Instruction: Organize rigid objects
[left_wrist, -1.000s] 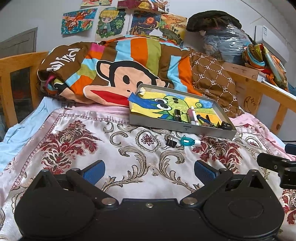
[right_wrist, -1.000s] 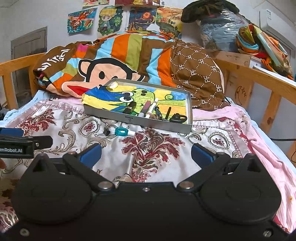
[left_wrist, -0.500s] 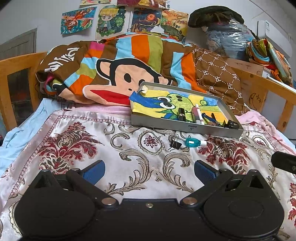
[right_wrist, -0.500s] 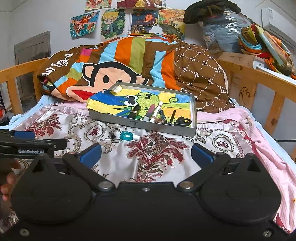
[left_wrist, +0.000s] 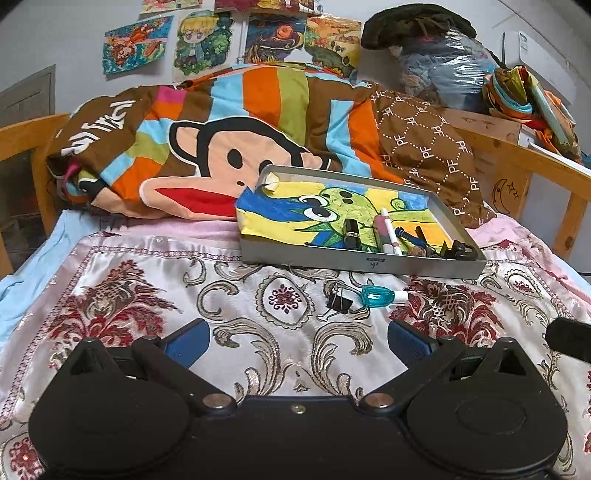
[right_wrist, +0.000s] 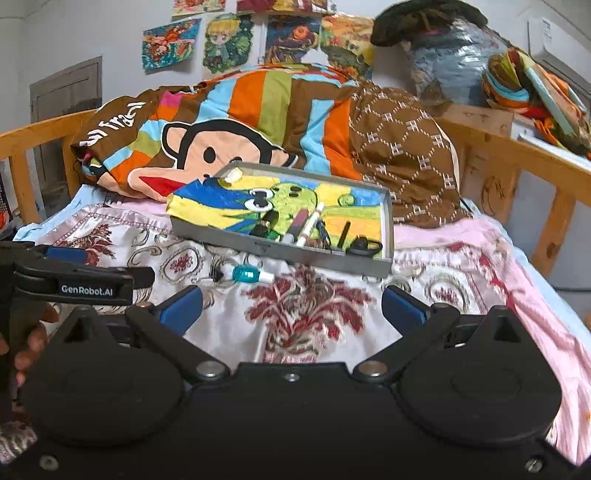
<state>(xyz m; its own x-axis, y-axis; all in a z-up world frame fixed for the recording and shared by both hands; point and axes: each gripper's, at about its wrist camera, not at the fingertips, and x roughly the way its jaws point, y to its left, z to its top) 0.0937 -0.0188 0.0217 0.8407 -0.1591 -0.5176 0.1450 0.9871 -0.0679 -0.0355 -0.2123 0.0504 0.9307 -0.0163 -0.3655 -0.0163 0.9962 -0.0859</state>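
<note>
- Left gripper (left_wrist: 298, 338): jaws spread wide, nothing held between the blue pads (left_wrist: 188, 341); hovering low over the patterned satin cloth (left_wrist: 147, 280)
- Right gripper (right_wrist: 291, 308): jaws likewise wide apart, nothing gripped; cloth visible between the fingers
- Black binder clip (left_wrist: 338, 302) and teal-capped item (left_wrist: 380, 296) are seen lying on the cloth just ahead of the left gripper, slightly toward its right finger; touching or nearly so, cannot be told
- Same pair is seen ahead of the right gripper, toward its left finger: teal-capped item (right_wrist: 251, 275)
- Grey metal tray (left_wrist: 354, 260) sits beyond them, lined with a colourful drawing; pens, a black tube and small dark items are grouped at its near right end
- Monkey-print blanket (left_wrist: 229, 147) is bunched behind the tray
- Left gripper body and fingers of a hand (right_wrist: 31, 345) are seen at the left edge of the right view
</note>
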